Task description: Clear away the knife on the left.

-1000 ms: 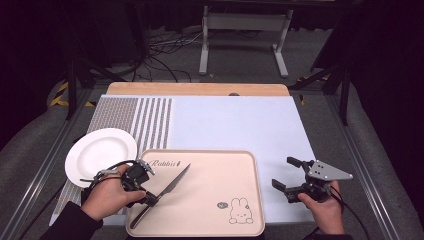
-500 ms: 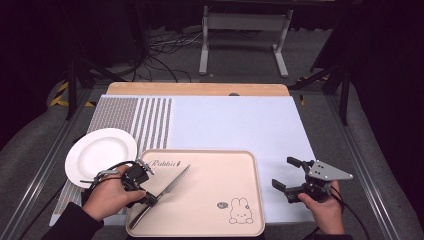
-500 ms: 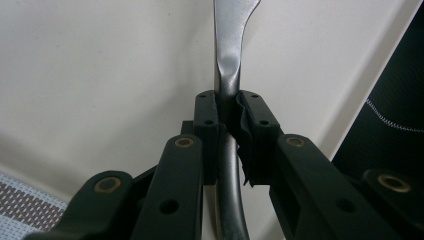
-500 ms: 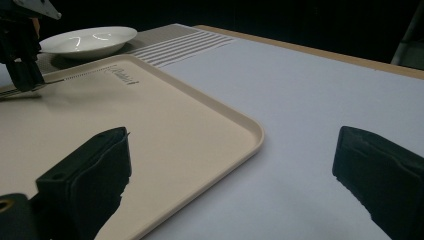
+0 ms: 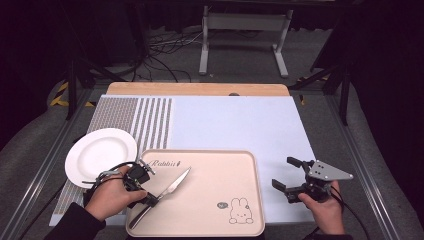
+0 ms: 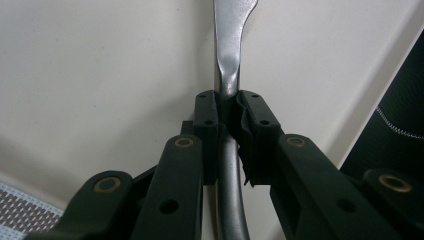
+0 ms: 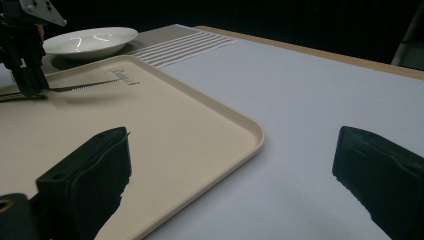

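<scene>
Dark floor and cables frame the bench [image 5: 235,120]. Left tongs [image 5: 148,199] (lower left of the high view) clamp a knife [image 5: 167,190] by its handle over the beige tray [image 5: 215,172]. Right tongs [image 5: 287,175] hang apart at lower right. White plate [image 5: 100,155] lies left of the tray.

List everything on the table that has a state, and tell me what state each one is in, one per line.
Left gripper: shut on the knife's handle.
Right gripper: open, holding nothing, beside the tray.
Knife: gripped at the handle, blade out over the tray.
Tray: flat on the table, nothing lying loose in it.
Plate: upright and empty, left of the tray.
</scene>
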`<state>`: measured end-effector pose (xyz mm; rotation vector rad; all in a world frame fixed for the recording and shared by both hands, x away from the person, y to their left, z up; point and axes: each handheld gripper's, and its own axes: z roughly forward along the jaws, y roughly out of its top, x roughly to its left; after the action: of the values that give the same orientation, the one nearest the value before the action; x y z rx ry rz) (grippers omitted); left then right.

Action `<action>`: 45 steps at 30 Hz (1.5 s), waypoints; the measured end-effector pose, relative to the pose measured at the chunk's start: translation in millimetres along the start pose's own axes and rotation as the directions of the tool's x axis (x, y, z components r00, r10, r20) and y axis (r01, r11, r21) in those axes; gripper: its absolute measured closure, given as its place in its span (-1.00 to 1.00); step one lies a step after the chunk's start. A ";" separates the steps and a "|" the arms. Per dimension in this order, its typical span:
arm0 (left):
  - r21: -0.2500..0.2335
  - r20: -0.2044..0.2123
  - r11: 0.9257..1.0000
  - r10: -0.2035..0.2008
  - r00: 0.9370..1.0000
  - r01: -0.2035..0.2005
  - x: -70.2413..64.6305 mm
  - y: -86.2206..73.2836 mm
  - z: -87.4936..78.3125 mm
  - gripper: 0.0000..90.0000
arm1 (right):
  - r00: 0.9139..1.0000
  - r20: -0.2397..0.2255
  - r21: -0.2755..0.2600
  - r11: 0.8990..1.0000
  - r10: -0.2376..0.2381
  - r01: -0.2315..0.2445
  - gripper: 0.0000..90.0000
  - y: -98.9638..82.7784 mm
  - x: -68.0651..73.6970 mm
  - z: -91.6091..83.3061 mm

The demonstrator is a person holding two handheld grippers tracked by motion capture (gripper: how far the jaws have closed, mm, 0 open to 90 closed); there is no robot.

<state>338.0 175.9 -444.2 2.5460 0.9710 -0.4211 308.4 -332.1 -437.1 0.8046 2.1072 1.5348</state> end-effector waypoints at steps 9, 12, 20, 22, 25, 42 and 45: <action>0.004 -0.005 1.000 0.010 1.000 -0.010 2.3 -0.4 2.2 0.76 | 1.000 -0.004 -0.002 1.000 -0.001 0.001 -0.94 0.2 0.3 -0.1; 0.000 -0.009 1.000 0.020 1.000 -0.020 0.2 -0.3 0.6 0.33 | 1.000 -0.006 -0.004 1.000 -0.003 0.003 -0.94 0.1 0.2 0.0; -0.057 -0.127 0.992 0.106 0.986 -0.114 -11.9 2.5 -9.3 -0.27 | 1.000 -0.010 0.000 1.000 -0.006 0.006 -0.94 0.2 0.9 1.2; -0.082 -0.160 0.982 0.157 0.975 -0.172 -16.3 5.1 -11.9 -0.41 | 1.000 -0.009 -0.002 1.000 -0.006 0.006 -0.94 0.3 0.8 1.1; -0.122 -0.164 0.962 0.223 0.961 -0.244 -21.5 8.6 -14.2 -0.43 | 1.000 -0.009 -0.003 1.000 -0.006 0.005 -0.95 0.0 0.6 1.4; -0.085 -0.128 0.883 0.450 0.884 -0.462 -35.9 31.0 12.3 1.00 | 1.000 -0.012 -0.001 1.000 -0.009 0.009 -0.95 0.0 0.8 1.2; -0.077 -0.125 0.881 0.456 0.881 -0.467 -35.2 34.0 18.1 1.00 | 1.000 -0.012 -0.003 1.000 -0.008 0.008 -0.95 -0.2 0.7 1.3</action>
<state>333.6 124.4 -437.7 2.6071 0.3712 -0.0940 308.7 -330.8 -437.7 0.7866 2.1138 1.5420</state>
